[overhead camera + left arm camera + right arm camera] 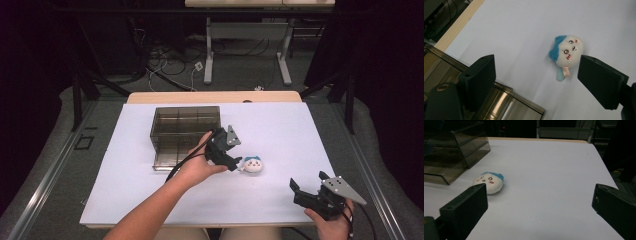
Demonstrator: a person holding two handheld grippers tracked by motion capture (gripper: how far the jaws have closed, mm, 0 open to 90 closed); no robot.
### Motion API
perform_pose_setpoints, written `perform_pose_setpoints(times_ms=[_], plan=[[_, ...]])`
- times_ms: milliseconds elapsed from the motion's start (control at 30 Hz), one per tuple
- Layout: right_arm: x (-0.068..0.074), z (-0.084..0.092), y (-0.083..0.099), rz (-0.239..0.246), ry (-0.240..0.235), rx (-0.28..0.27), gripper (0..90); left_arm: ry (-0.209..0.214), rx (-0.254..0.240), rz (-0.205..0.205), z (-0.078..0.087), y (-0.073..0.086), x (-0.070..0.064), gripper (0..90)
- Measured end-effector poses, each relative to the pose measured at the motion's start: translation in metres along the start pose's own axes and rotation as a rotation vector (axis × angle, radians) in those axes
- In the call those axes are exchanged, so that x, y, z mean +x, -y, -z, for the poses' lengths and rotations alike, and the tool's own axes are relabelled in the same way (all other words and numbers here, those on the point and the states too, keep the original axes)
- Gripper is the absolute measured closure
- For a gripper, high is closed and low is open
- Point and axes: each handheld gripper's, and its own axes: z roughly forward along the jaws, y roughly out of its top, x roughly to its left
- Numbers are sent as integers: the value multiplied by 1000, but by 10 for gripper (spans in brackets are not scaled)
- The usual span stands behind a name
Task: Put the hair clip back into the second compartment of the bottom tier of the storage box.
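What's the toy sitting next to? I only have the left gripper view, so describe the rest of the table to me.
Observer: In the high view, the plush toy lies on the white table, just right of the left gripper, whose jaws stand open.
Operator: Tell me what that shiny edge at my lower left is.
Observer: It is a smoky clear drawer box with inner compartments, standing behind the left hand.
Operator: Report the other gripper.
Observer: The right gripper is near the table's front right corner, jaws open, well apart from the toy.
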Motion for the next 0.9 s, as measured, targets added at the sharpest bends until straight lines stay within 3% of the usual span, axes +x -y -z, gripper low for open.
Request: perform_pose_setpoints(times_ms=[267,900], plan=[[0,0,0,2,-6,5,1,5,20,-2,-12,-3,-1,153],[0,-1,0,3,-3,16,1,16,95,-59,-38,-11,-7,153]])
